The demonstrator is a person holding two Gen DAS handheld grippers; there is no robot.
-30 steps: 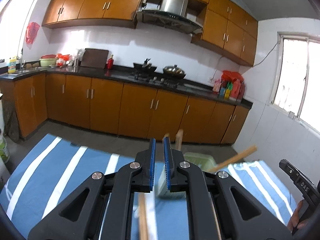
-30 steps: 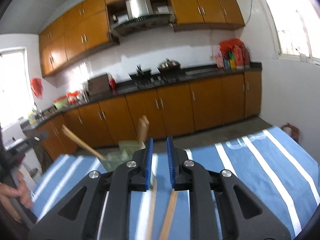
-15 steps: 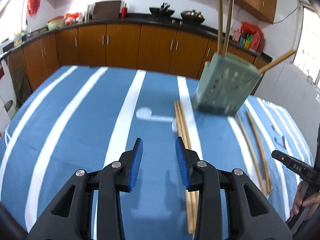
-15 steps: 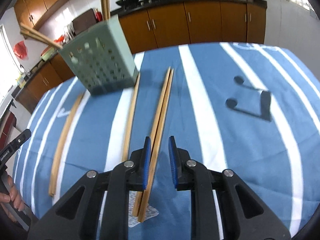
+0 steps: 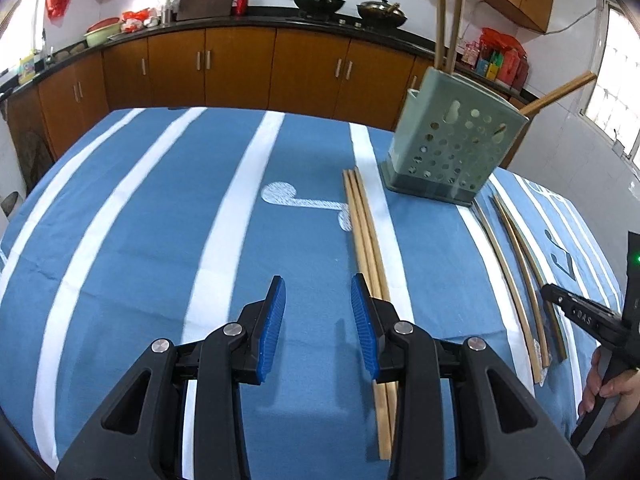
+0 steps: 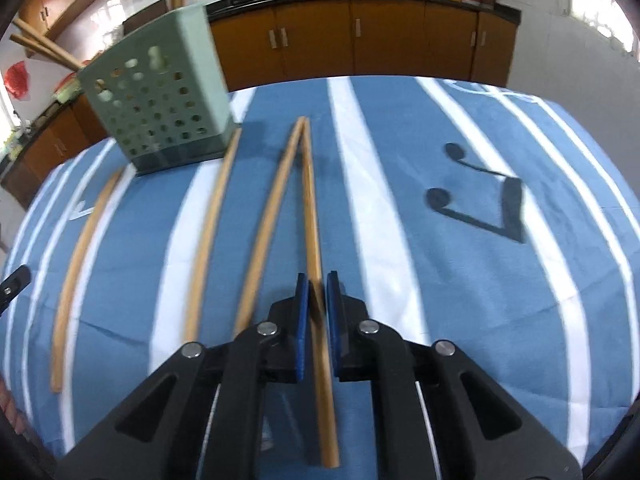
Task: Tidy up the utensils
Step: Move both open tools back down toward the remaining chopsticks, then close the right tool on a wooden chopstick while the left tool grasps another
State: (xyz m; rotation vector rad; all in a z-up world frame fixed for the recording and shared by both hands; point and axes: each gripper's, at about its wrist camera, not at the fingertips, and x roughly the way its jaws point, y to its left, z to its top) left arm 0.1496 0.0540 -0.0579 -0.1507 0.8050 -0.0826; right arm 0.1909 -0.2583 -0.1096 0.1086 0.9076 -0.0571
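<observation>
A pale green perforated utensil holder (image 5: pixel 452 148) (image 6: pixel 160 112) stands on the striped cloth with several wooden chopsticks (image 5: pixel 450 12) sticking out of it. My left gripper (image 5: pixel 318 284) hovers low over the cloth, open, with nothing between its pads. A tight bundle of chopsticks (image 5: pixel 362 224) lies just under its right finger. My right gripper (image 6: pixel 316 280) is shut on one wooden chopstick (image 6: pixel 310 200), which lies along the cloth. The far tip of this chopstick touches its neighbour (image 6: pixel 272 208). Two more chopsticks (image 6: pixel 212 220) (image 6: pixel 80 248) lie to the left.
The blue cloth with white stripes (image 5: pixel 140 240) covers the table. Kitchen cabinets (image 5: pixel 240 68) stand behind it. At the right edge of the left wrist view, a hand (image 5: pixel 608 384) holds the other gripper's body (image 5: pixel 580 316). Printed music notes (image 6: pixel 480 196) mark the cloth.
Both grippers dropped toward the table and tipped downward. The left jaws opened. The right jaws closed on one chopstick, which now angles away from its neighbour.
</observation>
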